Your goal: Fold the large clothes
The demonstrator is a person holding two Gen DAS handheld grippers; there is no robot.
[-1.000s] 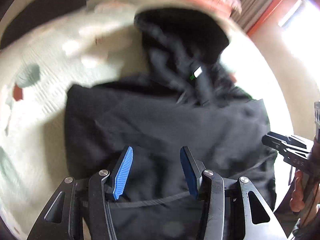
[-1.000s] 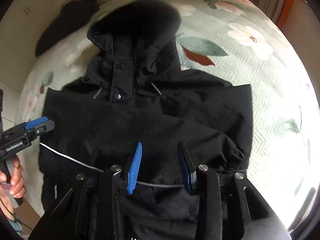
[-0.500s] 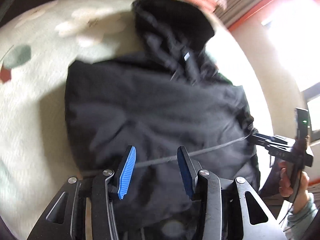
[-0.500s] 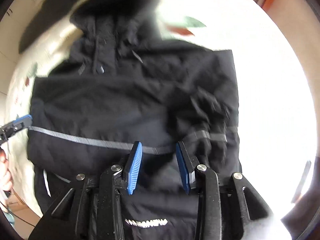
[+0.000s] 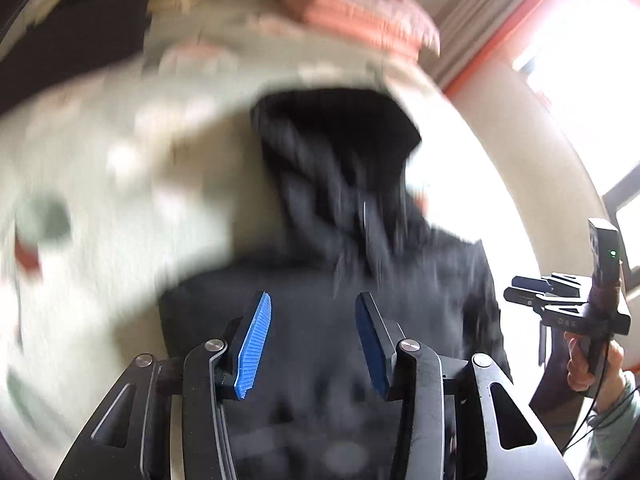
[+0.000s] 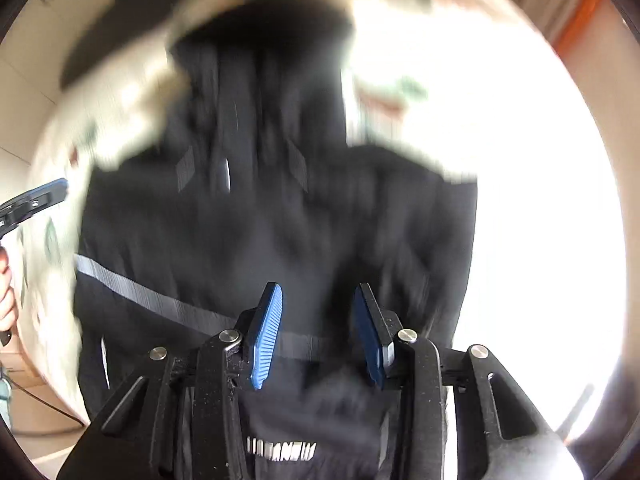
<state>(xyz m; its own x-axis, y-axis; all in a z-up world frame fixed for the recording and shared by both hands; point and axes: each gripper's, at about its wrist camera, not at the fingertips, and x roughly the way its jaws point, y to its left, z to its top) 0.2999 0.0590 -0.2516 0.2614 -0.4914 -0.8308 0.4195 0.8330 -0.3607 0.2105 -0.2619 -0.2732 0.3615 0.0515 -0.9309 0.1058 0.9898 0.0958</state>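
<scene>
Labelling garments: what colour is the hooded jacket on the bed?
Black jacket with a grey reflective stripe across it; clearest in the right wrist view.

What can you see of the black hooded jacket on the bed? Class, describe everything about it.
The black jacket looks thick, matte and creased. It lies spread on the pale floral bedspread, with its hood at the far end and its body nearer the cameras. A grey strip crosses the lower body, and white lettering, too blurred to read, shows near the hem. Motion blur hides finer details.
</scene>
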